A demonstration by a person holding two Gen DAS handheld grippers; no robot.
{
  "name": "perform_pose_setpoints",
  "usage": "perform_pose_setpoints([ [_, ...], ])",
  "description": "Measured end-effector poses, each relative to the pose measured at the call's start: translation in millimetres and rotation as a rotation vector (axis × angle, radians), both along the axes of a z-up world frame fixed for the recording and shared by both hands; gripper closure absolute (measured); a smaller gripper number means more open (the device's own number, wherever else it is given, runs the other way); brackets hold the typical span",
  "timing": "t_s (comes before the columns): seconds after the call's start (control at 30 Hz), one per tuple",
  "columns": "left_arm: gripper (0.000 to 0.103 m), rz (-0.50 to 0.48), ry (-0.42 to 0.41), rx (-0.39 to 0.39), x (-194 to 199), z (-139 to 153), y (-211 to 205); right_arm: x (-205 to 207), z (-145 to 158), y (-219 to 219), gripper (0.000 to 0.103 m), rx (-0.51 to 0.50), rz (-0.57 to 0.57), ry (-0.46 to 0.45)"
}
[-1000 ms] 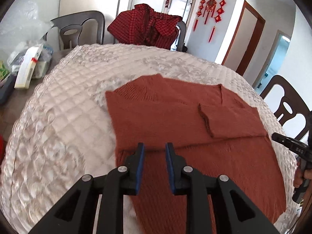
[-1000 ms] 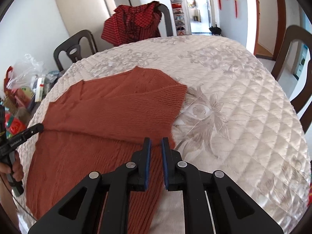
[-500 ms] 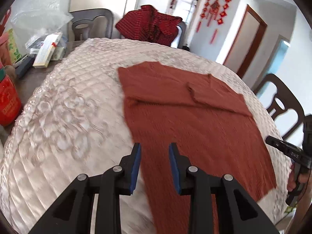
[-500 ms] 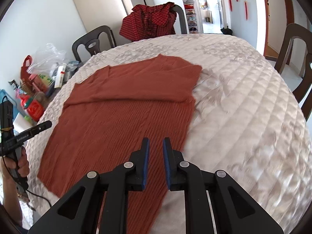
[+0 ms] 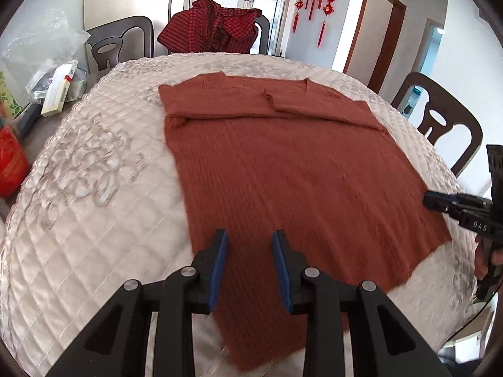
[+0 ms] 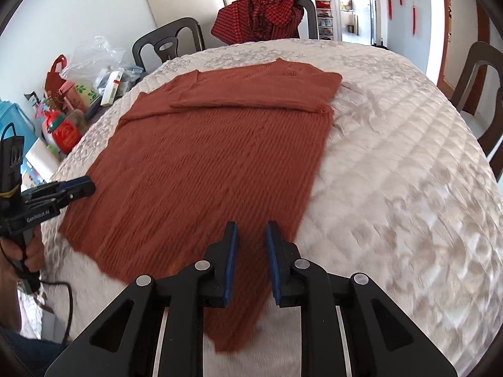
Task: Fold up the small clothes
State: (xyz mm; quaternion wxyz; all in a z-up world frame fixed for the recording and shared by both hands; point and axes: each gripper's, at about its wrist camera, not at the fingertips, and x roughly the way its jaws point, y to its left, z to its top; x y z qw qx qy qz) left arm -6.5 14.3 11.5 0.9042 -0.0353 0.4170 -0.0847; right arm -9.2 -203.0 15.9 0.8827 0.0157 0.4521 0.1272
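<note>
A rust sweater point(image 5: 283, 163) lies flat on the quilted counter point(image 5: 94, 188), both sleeves folded across the chest near the far edge, hem toward the near rim. The left tongs point(image 5: 250, 235) hang over the hem's left corner, jaws parted a little with only knit showing through the gap; nothing is gripped. The right tongs point(image 6: 250, 227) hang over the hem's right corner, jaws apart by a narrower gap, also holding nothing. Both pairs of jaws have just been opening. Whether either pair touches the cloth cannot be told: the hem directly under the tongs is hidden by the black arms, and the nearest cloth is smeared by blur.

In the right view the left tongs show at the left edge, held in a hand point(image 6: 28, 254) whose arm is cut off by the frame. A red checked garment point(image 5: 217, 25) is draped over a far chair point(image 5: 264, 31), hiding most of its back. Another chair point(image 5: 440, 125) stands to the right. Boxes and bags point(image 6: 78, 94) crowd the counter's left end, too small to tell apart.
</note>
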Motion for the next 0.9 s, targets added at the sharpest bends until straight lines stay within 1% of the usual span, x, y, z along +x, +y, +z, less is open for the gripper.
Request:
perform_pose_setpoints([
  [0.13,0.071,0.003,-0.006,0.003,-12,0,2,-13,0,-5,0.084,0.006,0.004,-0.033],
  [0.2,0.071,0.015,-0.006,0.019,-13,0,0,-14,0,-5,0.084,0.010,-0.006,-0.039],
  [0.43,0.070,0.066,0.002,0.063,-15,4,-8,-13,3,5,0.083,-0.053,-0.015,-0.038],
  [0.47,0.069,0.072,-0.001,0.069,-16,5,-8,-14,3,6,0.082,-0.055,-0.016,-0.037],
  [0.53,0.069,0.080,-0.003,0.077,-18,5,-9,-16,5,6,0.076,-0.051,-0.017,-0.032],
  [0.57,0.066,0.089,-0.005,0.087,-20,5,-9,-17,6,6,0.071,-0.049,-0.017,-0.031],
  [0.6,0.064,0.099,-0.008,0.102,-21,6,-9,-19,6,5,0.069,-0.047,-0.017,-0.029],
  [0.67,0.061,0.120,-0.013,0.120,-22,7,-6,-22,6,5,0.068,-0.044,-0.019,-0.028],
  [0.9,0.060,0.136,0.004,0.117,-21,2,-3,-23,0,0,0.068,-0.014,-0.043,-0.016],
])
